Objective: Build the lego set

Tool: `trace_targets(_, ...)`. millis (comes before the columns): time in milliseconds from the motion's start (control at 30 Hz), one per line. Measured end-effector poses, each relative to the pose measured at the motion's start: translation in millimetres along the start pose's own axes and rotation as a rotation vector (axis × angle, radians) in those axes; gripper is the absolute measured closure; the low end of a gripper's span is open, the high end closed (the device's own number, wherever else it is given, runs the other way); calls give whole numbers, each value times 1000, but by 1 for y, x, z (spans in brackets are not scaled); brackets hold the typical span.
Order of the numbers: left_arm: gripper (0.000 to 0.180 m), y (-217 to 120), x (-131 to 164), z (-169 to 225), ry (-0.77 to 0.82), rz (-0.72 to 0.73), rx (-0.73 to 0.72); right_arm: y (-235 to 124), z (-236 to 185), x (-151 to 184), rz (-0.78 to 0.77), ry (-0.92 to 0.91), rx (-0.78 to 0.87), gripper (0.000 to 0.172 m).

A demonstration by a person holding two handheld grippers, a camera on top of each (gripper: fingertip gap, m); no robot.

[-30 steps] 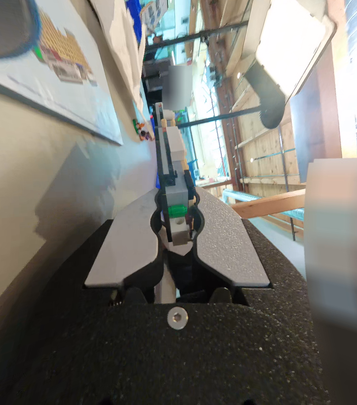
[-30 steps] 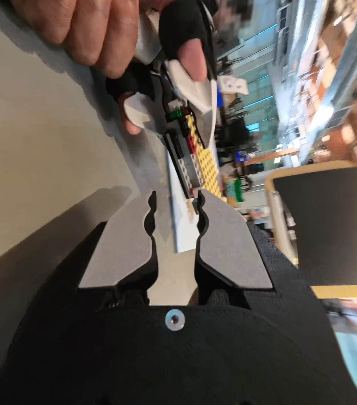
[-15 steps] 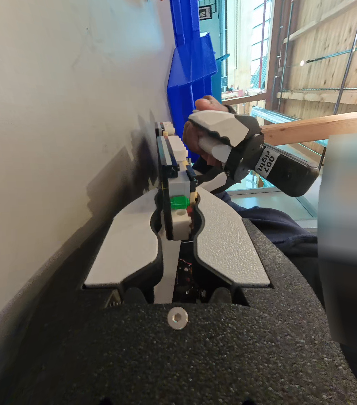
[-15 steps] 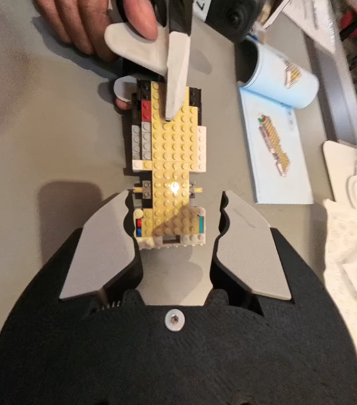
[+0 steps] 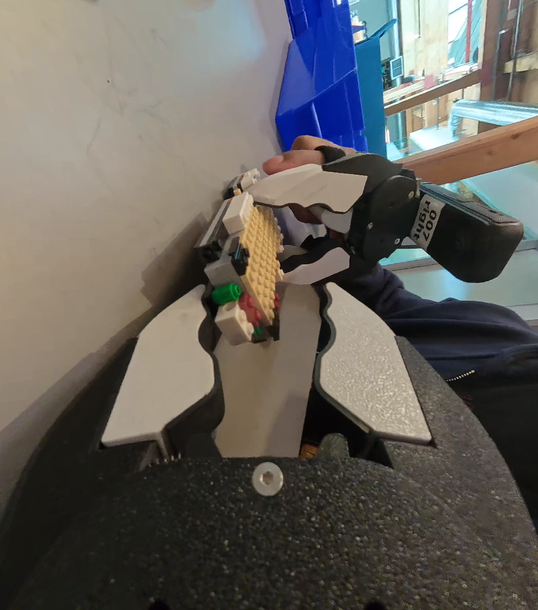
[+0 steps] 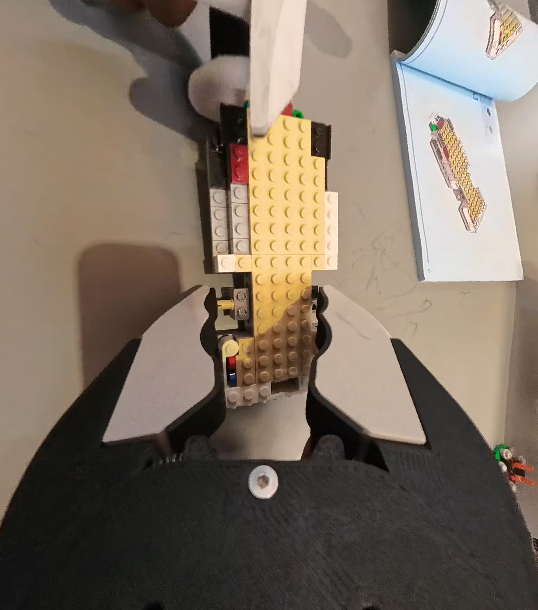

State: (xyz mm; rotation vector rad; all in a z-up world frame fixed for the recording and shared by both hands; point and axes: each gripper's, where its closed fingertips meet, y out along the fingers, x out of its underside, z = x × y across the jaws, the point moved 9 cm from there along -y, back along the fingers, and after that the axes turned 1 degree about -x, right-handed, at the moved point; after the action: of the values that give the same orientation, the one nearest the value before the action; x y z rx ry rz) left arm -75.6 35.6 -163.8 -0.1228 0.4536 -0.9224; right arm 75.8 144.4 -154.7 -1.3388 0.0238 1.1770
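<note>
Between my right gripper's (image 6: 262, 330) grey fingers I see a studded tan brick model (image 6: 281, 231), edged grey, white and black. Beyond-right lies a pale blue booklet (image 6: 459, 185).

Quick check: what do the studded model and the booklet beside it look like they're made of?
Brick model: hard moulded plastic by the look, semi-glossy, judging by its crisp studs and highlights; mostly tan, with grey, white, red and black pieces.
Booklet: apparently thin printed paper, matte pale blue, with one page curled over.

My left wrist view skims low along the table (image 5: 63, 165); my right looks straight down, both close on the brick model (image 5: 257, 257) (image 6: 281, 211).
</note>
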Motion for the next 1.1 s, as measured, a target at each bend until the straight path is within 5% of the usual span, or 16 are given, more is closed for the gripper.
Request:
trace_targets(400, 100, -23, -6, 1, 125, 57, -200, -1, 4, 4, 3, 9, -2, 121)
trace_targets(700, 96, -48, -44, 7, 581, 228, -396, -24, 27, 8, 187, 147, 28, 125)
trace_targets(900, 96, -39, -78, -3, 727, 283, -355, -29, 48, 19, 205, 230, 225, 132)
trace_targets(1100, 98, -35, -78, -12, 716, 232, -324, -24, 61, 36, 162, 315, 322, 136)
